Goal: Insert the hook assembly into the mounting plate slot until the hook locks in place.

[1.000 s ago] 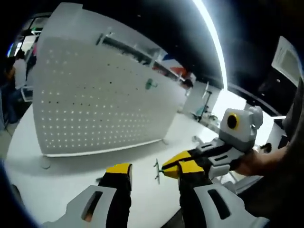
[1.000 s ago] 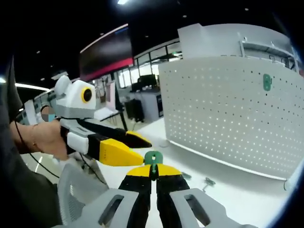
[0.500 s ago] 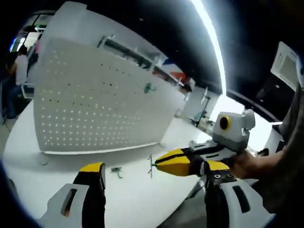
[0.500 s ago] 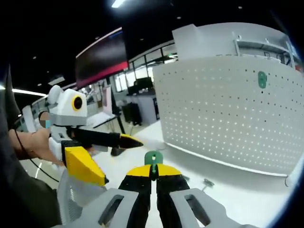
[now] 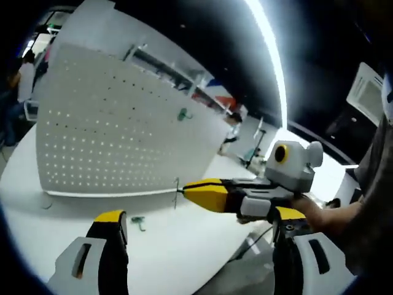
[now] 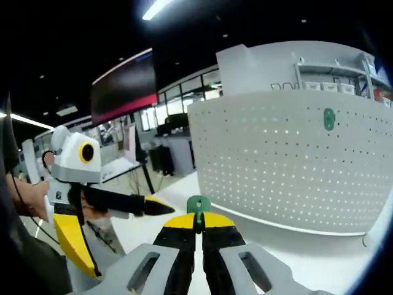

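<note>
The white perforated mounting plate (image 5: 110, 129) stands upright on the white table (image 5: 184, 252); it also shows in the right gripper view (image 6: 288, 160). One green hook (image 5: 182, 114) hangs on the plate (image 6: 330, 118). My right gripper (image 6: 198, 219) is shut on a green hook assembly (image 6: 198, 204), held in the air short of the plate. In the left gripper view that gripper (image 5: 209, 194) reaches in from the right with the thin hook (image 5: 177, 193) at its tips. My left gripper (image 5: 199, 216) is wide open and holds nothing; it shows at the left (image 6: 113, 221).
A loose green hook (image 5: 138, 221) lies on the table in front of the plate. A person's hand (image 5: 325, 215) holds the right gripper. Office desks and windows (image 6: 166, 129) lie beyond the table's far edge.
My left gripper's jaws have spread much wider and it has drawn back from the right one. The right gripper has carried the hook closer to the plate.
</note>
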Tool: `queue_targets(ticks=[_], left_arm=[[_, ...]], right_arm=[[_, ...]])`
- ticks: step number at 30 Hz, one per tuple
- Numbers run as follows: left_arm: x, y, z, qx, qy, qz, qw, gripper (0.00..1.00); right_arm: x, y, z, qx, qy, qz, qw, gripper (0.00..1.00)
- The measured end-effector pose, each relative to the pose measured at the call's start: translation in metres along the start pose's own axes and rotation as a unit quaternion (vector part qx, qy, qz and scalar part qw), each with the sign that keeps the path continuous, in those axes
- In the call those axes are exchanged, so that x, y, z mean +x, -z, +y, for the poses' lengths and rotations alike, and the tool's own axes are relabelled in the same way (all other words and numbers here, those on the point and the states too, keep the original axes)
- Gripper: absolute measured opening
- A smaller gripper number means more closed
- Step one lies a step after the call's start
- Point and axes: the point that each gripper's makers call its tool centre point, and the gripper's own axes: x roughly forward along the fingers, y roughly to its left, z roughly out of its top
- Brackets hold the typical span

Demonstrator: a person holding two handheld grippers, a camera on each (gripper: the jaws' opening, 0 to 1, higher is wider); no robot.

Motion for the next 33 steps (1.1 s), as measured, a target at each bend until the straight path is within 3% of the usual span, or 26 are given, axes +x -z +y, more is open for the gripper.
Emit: queue_targets(ticks=[12,33], left_arm=[[-0.003,0.001,0.002,-0.006,-0.004,-0.002,1.0,1.0],[-0.001,0.006,0.017,-0.021,-0.017,0.01,0.9996,1.0]], right_arm=[[-0.004,-0.031,-0.035,-0.016,0.06,-0.059,0.9963,0.0],[-0.003,-0.06,-0.109,-0.014,0.135,-0.099,0.9857,0.0]])
